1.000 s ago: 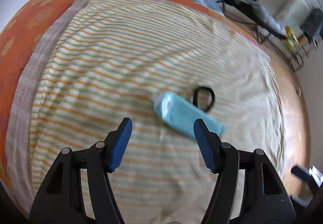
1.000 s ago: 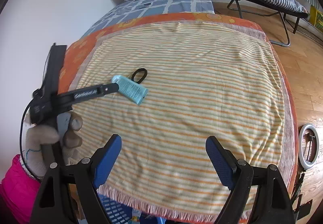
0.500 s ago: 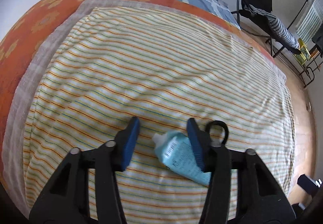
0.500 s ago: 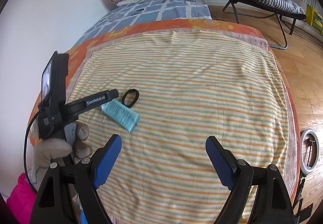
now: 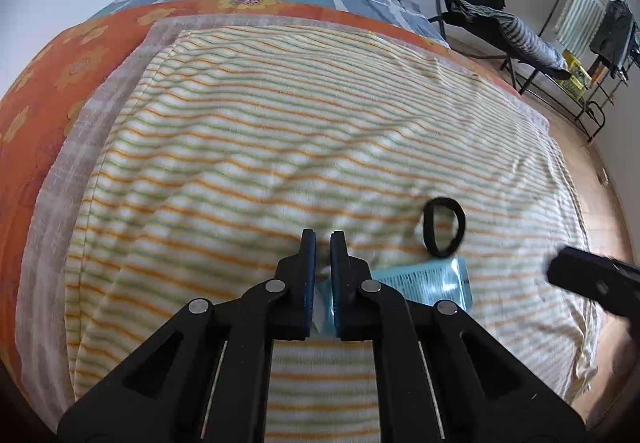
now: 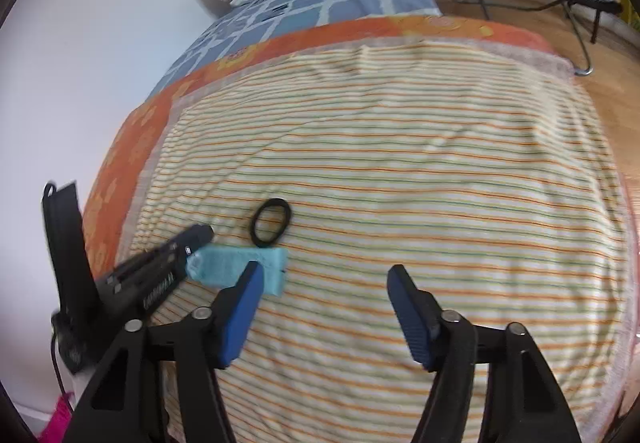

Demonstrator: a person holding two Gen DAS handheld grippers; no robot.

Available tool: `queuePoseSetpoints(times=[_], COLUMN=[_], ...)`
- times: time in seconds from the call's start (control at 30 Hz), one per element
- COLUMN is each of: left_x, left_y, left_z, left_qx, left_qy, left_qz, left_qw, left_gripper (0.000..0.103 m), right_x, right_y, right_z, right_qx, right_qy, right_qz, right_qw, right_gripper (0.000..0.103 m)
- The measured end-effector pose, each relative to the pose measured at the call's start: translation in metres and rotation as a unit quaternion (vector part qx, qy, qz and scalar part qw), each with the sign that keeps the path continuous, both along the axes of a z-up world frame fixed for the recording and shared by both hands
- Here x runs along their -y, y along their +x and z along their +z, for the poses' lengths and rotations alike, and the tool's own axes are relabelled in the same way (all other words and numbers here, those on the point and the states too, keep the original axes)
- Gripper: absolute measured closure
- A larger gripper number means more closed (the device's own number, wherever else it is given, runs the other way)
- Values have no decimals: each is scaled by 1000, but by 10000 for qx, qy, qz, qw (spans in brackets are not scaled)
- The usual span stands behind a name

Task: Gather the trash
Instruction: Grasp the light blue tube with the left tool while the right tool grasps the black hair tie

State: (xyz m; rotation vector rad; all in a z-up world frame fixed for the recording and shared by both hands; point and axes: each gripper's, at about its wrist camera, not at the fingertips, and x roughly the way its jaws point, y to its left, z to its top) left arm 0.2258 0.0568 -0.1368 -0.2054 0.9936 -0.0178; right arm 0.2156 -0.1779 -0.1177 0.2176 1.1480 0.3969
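On the striped bed, one blue tube is clamped by the left tool, one black ring lies beside it, and the right tool is held apart.

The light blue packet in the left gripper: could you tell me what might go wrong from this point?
1. The left gripper is shut on only one end of the light blue packet, so the packet might pivot or slip out when lifted.
2. The black hair tie lies right at the packet's far edge and may be dragged along.
3. The fingers may have pinched the striped blanket too, so lifting could pull it up.
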Motion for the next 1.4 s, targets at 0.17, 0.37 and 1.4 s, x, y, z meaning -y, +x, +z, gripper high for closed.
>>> queuePoseSetpoints(times=[0.17, 0.37, 1.4], left_x=[0, 7, 59], left_y=[-7, -2, -44], left_z=[1, 12, -3], left_qx=[-182, -15, -61], left_qy=[-286, -536, 1056], left_qz=[-566, -1433, -2891], left_qw=[9978, 9882, 9514], left_gripper=[91, 52, 53], right_x=[-19, -27, -20], right_y=[17, 31, 21], right_z=[-15, -28, -8], right_qx=[-238, -393, 111], right_qy=[216, 322, -204], right_qz=[19, -137, -133], right_qw=[9995, 9986, 9996], right_gripper=[50, 58, 101])
